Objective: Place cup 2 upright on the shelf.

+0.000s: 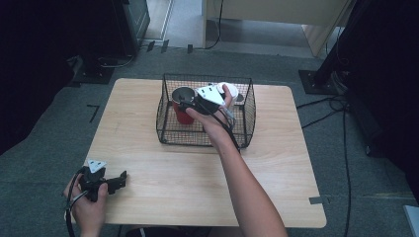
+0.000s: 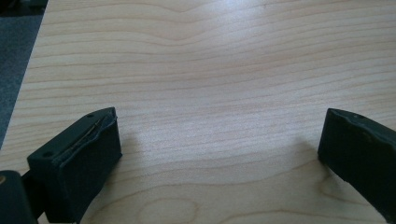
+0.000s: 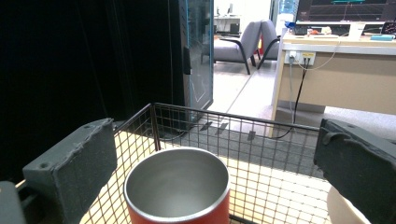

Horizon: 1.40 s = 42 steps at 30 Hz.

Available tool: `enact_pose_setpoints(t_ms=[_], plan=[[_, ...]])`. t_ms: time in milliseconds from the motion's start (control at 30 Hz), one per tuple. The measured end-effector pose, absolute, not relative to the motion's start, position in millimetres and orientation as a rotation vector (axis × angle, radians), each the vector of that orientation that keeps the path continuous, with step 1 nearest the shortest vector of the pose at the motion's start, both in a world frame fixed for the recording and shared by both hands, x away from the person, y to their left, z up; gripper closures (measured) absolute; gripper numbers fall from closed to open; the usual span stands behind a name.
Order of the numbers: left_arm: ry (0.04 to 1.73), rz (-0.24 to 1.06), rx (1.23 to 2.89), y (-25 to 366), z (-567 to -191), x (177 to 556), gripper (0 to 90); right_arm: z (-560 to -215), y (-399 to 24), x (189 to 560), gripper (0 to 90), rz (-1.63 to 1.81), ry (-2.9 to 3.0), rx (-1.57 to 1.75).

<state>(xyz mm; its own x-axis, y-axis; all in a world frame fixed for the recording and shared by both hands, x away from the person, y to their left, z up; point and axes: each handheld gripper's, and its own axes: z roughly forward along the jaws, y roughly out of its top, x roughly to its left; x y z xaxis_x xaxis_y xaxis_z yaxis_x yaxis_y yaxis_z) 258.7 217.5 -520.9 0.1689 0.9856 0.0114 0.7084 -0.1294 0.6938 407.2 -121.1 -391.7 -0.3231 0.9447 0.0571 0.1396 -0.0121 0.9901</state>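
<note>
A black wire basket (image 1: 249, 111) stands at the back middle of the wooden table (image 1: 276, 163). Inside it sits a red cup (image 1: 182, 114) with a steel inside, upright at the basket's left. My right gripper (image 1: 190, 102) hovers open just above and beside the cup. In the right gripper view the cup (image 3: 177, 189) stands between and below the wide-apart jaws of the right gripper (image 3: 212, 161), near the basket's wire wall (image 3: 261, 140). A white bowl (image 1: 231, 90) lies in the basket's back right; its rim (image 3: 341, 210) shows at bottom right. My left gripper (image 1: 117, 180) rests open at the table's front left, above bare wood (image 2: 219, 84).
Cables (image 1: 341, 128) run over the grey floor right of the table. A dark stand foot (image 1: 316, 79) sits at the back right. Black cabinets (image 1: 128, 24) stand behind the table, and a desk (image 3: 336, 74) with chairs beyond.
</note>
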Motion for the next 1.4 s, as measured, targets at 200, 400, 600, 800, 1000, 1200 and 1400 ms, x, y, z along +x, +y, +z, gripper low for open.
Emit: enact_pose_setpoints(t_ms=[200,400,600,800,1000,1200,1400], plan=[[1.597,0.657,1.900,217,-521,259,0.0,-389,-139,390,0.0,1.406,1.537,1.154],[1.597,0.657,1.900,217,-521,259,0.0,-389,-156,377,0.0,1.370,1.536,1.129],[1.597,0.657,1.901,217,-521,259,0.0,-392,-171,370,0.0,1.355,1.523,1.140],[1.595,0.659,1.902,218,-521,259,0.0,-393,-188,360,0.0,1.335,1.507,1.134],[1.595,0.658,1.903,218,-521,259,0.0,-395,-206,348,0.0,1.308,1.489,1.125],[1.596,0.657,1.904,218,-521,259,0.0,-399,-219,340,0.0,1.291,1.481,1.131],[1.596,0.658,1.902,217,-521,259,0.0,-400,-240,328,0.0,1.292,1.454,1.151]])
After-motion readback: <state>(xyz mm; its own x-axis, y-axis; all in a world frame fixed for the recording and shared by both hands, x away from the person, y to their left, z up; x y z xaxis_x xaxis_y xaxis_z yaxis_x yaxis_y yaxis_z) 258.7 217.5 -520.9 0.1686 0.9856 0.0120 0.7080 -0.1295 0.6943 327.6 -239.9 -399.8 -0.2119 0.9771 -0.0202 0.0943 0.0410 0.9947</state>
